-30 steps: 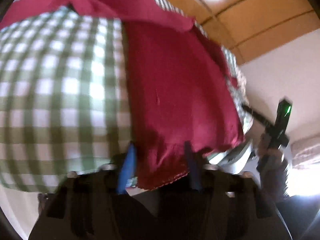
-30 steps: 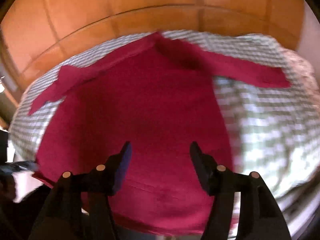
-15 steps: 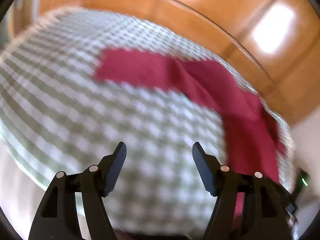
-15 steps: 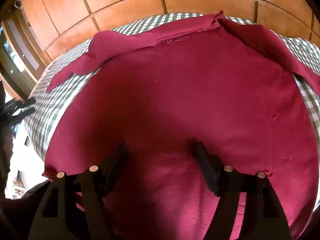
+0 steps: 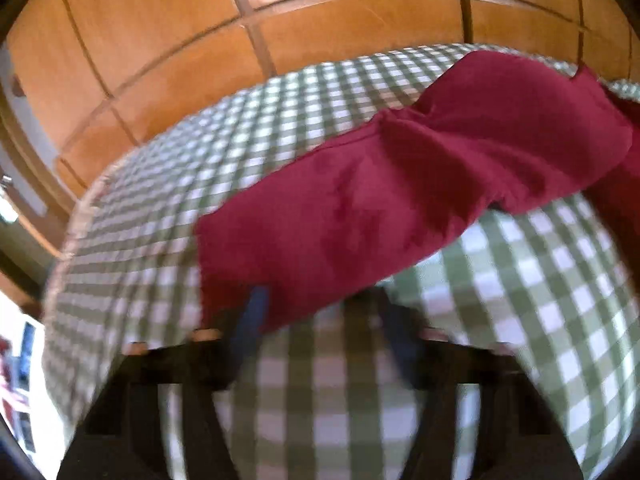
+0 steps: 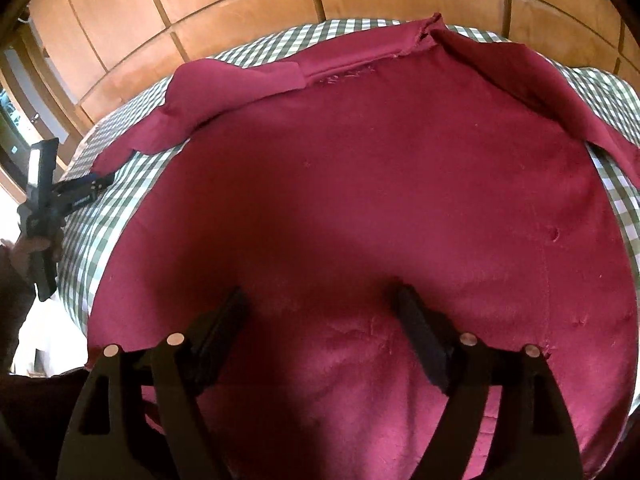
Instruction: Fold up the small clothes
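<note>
Green-and-white checked cloth (image 5: 520,280) covers the desk, edge to edge, its rim curving away at the far side. Behind it, wooden panelling (image 5: 320,40) fills the background, warm orange-brown, split by darker grooves into rectangles, with bright light glaring off the upper panels.

Right tool (image 6: 320,320), jaws apart, over red shirt (image 6: 360,200) on checked cloth (image 6: 116,200).

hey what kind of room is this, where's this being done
Probably a bedroom at home: a red garment lies spread on what looks like a bed under a green-checked cover, with wooden panelled wardrobe doors close behind it.
</note>
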Motion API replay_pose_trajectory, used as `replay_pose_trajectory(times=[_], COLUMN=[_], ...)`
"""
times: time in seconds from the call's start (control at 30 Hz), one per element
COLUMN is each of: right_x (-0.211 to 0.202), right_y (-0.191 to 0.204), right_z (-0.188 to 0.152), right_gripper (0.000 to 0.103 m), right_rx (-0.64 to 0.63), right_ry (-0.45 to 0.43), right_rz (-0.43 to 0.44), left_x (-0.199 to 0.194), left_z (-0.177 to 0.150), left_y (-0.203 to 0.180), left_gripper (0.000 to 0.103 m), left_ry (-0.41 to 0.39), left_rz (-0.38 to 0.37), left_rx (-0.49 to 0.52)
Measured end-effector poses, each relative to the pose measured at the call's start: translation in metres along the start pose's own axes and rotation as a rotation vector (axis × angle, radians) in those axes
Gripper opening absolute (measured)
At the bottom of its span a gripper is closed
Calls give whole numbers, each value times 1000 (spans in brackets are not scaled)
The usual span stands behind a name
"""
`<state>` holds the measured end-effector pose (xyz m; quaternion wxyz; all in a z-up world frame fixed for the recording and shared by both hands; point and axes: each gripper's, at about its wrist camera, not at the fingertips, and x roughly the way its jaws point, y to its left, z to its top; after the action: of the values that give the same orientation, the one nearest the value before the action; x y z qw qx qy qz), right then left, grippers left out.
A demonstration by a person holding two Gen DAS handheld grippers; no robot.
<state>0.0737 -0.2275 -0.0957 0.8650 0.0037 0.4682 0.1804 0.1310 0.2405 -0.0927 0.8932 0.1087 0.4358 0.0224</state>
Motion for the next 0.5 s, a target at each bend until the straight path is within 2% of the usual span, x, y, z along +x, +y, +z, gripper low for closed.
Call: replay_pose_trajectory(times=[0.03,0.07,0.27,0.33,0.5], right_x=[-1,-3,-2,9,46], right_y=[0,-1,-6,-5,12], right_z=[2,5,43,60,101], right_gripper=[78,74,63,61,56], right_rx=[3,6,0,-25,-107], right_ry=[-4,-12,-71,-76,-56], right_rz=[-1,-1,7,-1,19], left_x=[2,2,-63,-85,-134], left_z=[4,8,29,37,60], left_y=[1,5,47,68,112], left_gripper=[8,3,3,3,3], left_ry=[11,16,-95,-137,-231], left_rz=[5,8,-158,-240,-369], left_rx=[-4,-18,-208,-295,-445])
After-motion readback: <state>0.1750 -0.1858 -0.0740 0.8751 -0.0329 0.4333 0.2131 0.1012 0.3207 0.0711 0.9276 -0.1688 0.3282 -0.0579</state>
